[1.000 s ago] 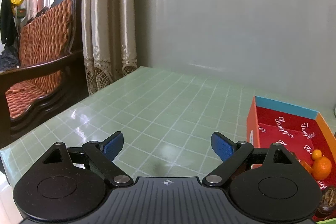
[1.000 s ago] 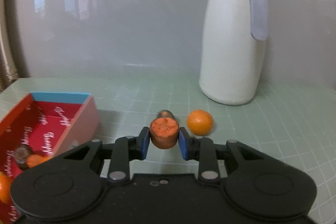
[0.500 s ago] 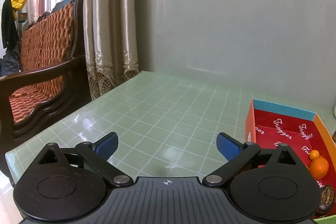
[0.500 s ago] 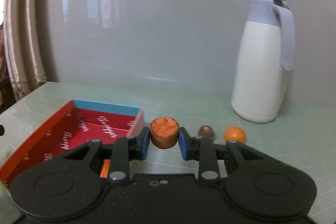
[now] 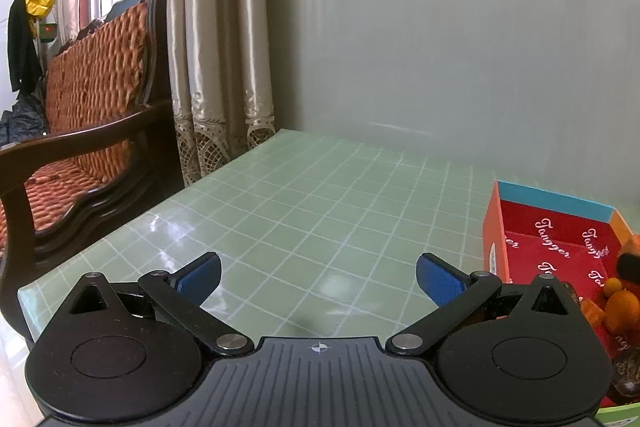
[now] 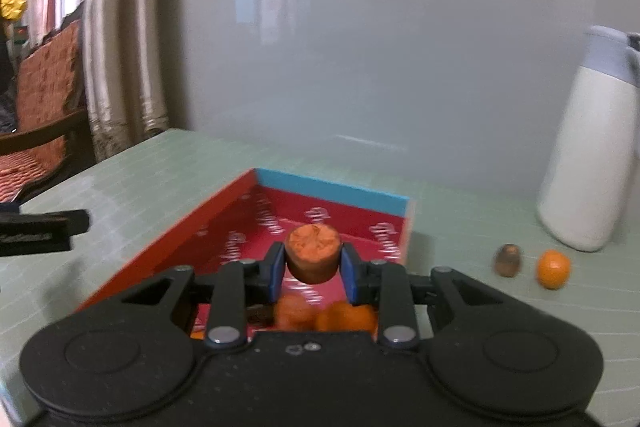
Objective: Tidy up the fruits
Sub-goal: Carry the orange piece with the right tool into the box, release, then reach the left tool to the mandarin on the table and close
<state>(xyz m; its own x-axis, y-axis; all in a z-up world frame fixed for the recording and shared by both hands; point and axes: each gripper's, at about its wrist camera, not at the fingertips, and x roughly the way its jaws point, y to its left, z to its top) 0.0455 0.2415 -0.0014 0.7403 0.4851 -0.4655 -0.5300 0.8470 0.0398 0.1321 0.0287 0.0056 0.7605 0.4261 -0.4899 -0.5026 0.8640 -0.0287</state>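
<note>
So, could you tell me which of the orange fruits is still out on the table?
The round orange beside the brown fruit, near the white jug. The others lie in the red box or sit in the right gripper.

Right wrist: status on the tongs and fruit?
Right tongs shut on carrot chunk, over red box. Left tongs open, empty. Orange on table. Path clear.

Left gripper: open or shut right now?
Open. The left gripper has its blue fingers spread wide over bare table, holding nothing.

We see the box (image 6: 332,191) on the table (image 6: 168,167), fruits (image 6: 344,317) in its near end, the jug (image 6: 592,163) to its right, and two fruits (image 6: 554,269) between them.
</note>
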